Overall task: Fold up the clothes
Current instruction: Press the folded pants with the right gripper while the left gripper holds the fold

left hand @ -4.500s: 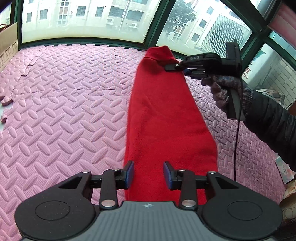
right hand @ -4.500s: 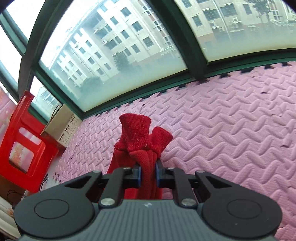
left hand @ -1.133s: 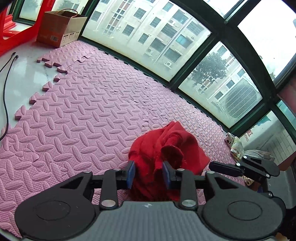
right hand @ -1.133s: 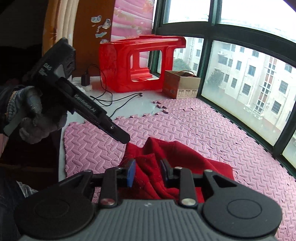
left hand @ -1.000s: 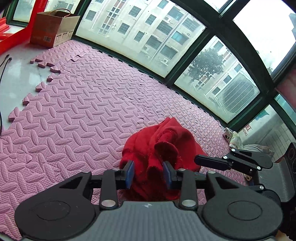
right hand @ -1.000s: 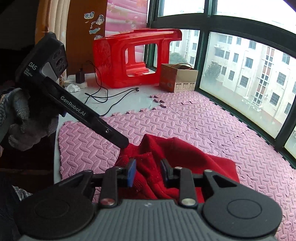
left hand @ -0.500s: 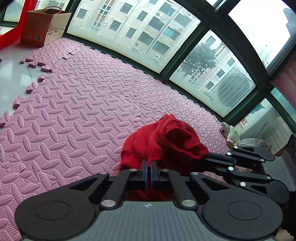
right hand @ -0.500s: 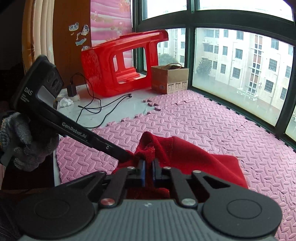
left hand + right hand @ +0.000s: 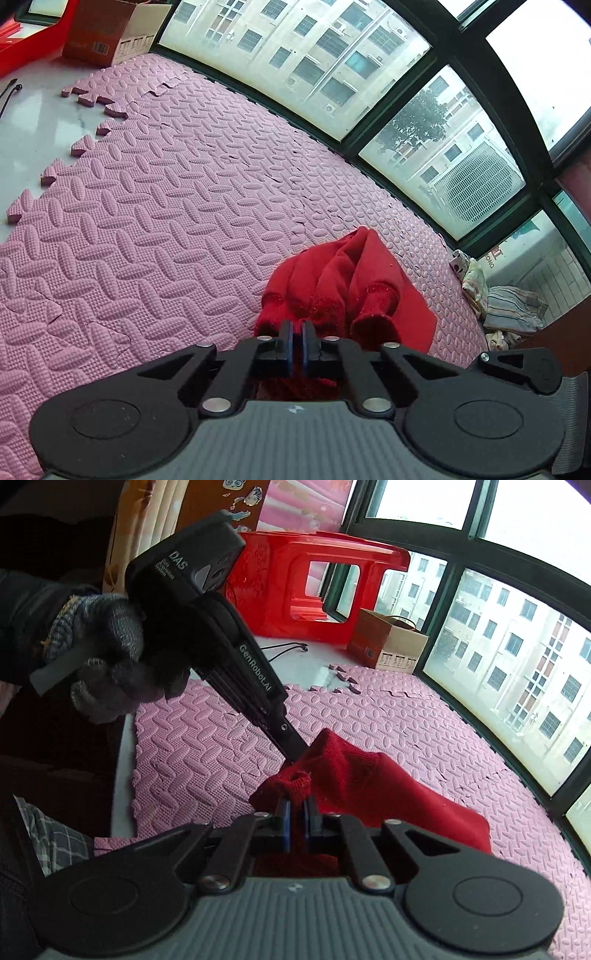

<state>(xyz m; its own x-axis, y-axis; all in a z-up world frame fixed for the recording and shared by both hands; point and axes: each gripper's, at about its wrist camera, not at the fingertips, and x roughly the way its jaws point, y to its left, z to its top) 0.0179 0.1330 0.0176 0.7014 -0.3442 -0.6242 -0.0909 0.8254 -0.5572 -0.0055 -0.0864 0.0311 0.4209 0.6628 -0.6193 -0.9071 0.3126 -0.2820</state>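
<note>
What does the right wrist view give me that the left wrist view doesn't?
Right wrist only: the gloved hand holding the left claw with its tip in the red garment, and the red plastic stool.

Left wrist only: the pile of striped cloths off the mat's far corner.

Both: the bunched garment on the pink foam mat, each view's own claw shut on the knit (the right claw), the cardboard box and the windows.
</note>
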